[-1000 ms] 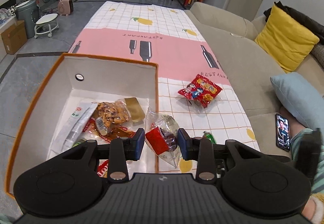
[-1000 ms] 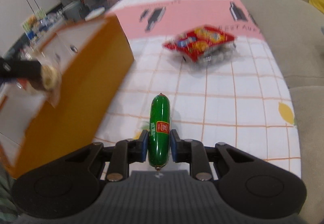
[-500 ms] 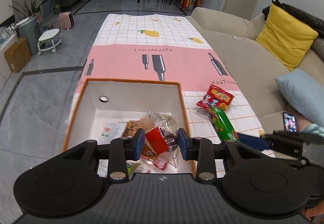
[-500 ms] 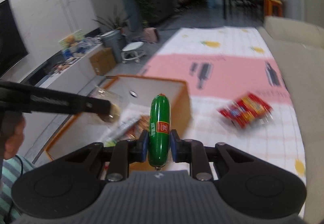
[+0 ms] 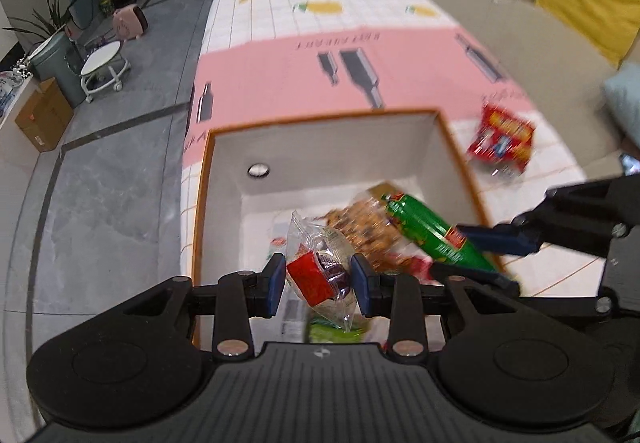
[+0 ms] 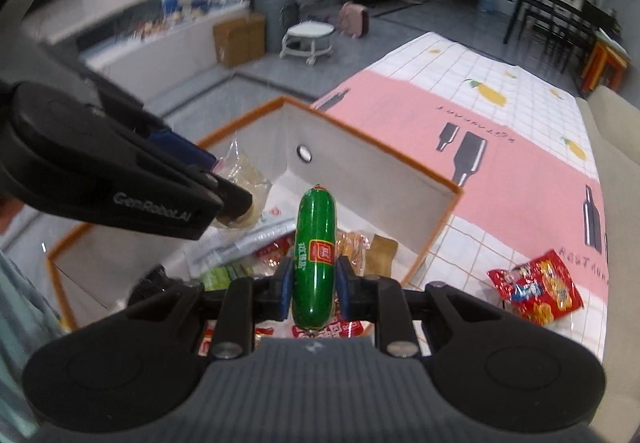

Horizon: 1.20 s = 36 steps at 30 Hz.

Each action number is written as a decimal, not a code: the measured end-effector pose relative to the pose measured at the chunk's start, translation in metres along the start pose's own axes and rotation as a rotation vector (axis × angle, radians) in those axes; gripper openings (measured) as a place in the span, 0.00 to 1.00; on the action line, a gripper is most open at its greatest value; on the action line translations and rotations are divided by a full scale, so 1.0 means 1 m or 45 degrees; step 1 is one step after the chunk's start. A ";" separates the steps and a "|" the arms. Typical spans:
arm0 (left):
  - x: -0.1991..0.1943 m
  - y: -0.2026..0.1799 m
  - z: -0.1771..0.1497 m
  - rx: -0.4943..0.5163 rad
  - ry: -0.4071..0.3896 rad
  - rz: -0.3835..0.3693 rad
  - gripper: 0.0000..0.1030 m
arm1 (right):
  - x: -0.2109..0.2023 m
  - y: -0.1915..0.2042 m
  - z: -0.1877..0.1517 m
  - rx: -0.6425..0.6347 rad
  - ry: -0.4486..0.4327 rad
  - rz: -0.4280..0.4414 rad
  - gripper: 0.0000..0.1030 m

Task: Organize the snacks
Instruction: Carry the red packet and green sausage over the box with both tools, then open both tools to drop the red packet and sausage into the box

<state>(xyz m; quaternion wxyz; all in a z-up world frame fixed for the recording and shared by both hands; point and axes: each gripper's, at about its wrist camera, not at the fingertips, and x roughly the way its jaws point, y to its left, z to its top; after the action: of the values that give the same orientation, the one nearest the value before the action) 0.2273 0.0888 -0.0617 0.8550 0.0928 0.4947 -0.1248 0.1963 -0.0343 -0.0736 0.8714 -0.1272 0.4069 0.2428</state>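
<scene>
Pads of the left gripper (image 5: pixel 319 285) pinch a clear snack packet (image 5: pixel 320 271) with a red label, jaws closed just to the packet's width. A second ago this packet hung over the cloth beside the box's right wall; now it hangs inside the orange-rimmed box (image 5: pixel 324 116), above the near part of the floor. The right gripper (image 6: pixel 311 285) clamps a green sausage (image 6: pixel 314 257) about its middle, jaws narrowed to its girth. That sausage was low over the cloth a second ago, and now pokes over the box's right rim, tip pointing inward. Both snacks therefore look ready to drop; releasing them would probably leave one item outside.

That item is the red snack bag (image 5: pixel 502 139), lying on the checked tablecloth (image 5: pixel 360 67) past the box's right wall, near the table's right edge and well apart from both grippers. Inside the box, a packet of brown biscuits (image 5: pixel 366 225) and several flat wrappers already cover the floor, so the new pieces will land on top of them. The two grippers sit close together over the same opening, the right one's fingers crossing just beside the left one's, and they could knock each other when opening. A beige sofa (image 5: pixel 500 23) runs along the table's right edge.
</scene>
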 end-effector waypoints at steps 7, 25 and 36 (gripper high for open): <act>0.023 0.007 -0.012 0.013 0.097 0.008 0.38 | 0.031 0.020 0.002 -0.215 0.071 -0.029 0.18; 0.048 0.005 -0.021 -0.007 0.098 -0.018 0.40 | 0.072 0.041 -0.017 -0.462 0.199 -0.073 0.18; 0.047 0.009 -0.025 -0.037 0.123 -0.037 0.53 | 0.070 0.043 -0.018 -0.467 0.215 -0.079 0.19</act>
<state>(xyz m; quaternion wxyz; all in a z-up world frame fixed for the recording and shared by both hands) 0.2318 0.0984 -0.1147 0.8296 0.0792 0.5383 -0.1253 0.2010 0.0172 -0.1400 0.8035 -0.3162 0.4233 0.2742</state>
